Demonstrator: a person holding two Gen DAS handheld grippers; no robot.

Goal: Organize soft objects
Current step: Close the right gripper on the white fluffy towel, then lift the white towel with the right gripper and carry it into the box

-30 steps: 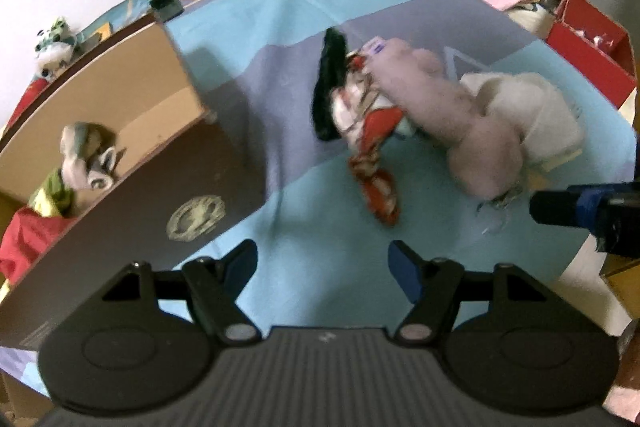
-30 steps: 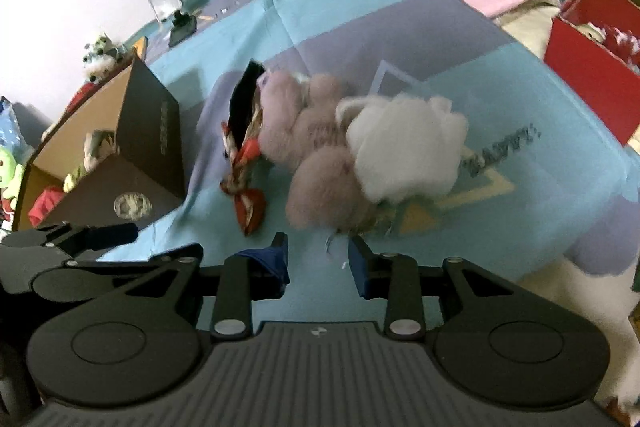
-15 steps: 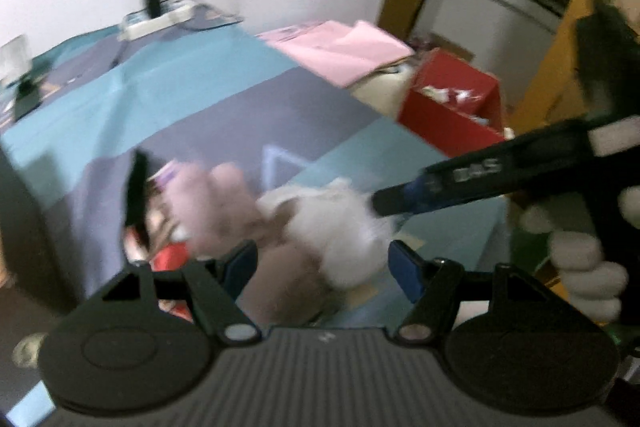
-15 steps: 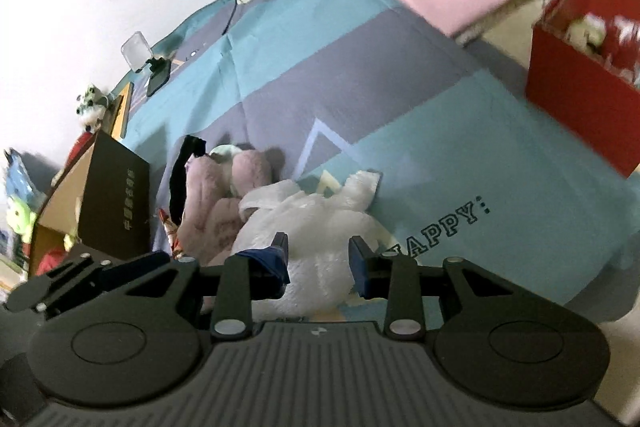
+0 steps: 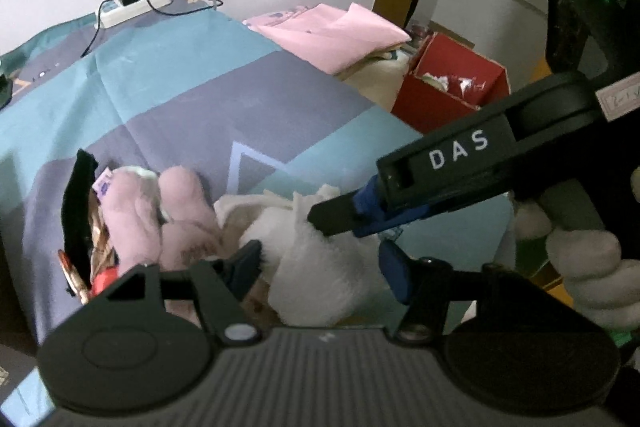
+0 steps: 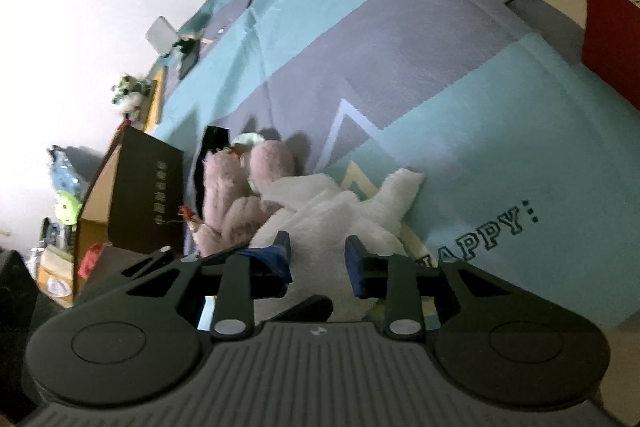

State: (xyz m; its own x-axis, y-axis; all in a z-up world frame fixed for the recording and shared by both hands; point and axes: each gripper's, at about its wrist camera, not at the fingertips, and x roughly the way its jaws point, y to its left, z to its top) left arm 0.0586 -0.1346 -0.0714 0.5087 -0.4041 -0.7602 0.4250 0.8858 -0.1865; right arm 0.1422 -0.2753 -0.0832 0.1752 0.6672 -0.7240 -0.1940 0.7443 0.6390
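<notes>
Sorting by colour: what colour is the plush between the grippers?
White; the white plush shows best in the right wrist view.

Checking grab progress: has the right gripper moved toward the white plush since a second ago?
Yes. The right gripper has come in over the white plush, jaws closing around its fur.

A lived-in bedroom at home: a bed under a teal and purple sheet point(image 6: 400, 39) printed "HAPPY", plush toys point(image 5: 320, 247) heaped on it, folded pink bedding point(image 5: 332, 35), a power strip point(image 5: 136, 5) by the wall, and a red storage box point(image 5: 448, 91) alongside.
</notes>
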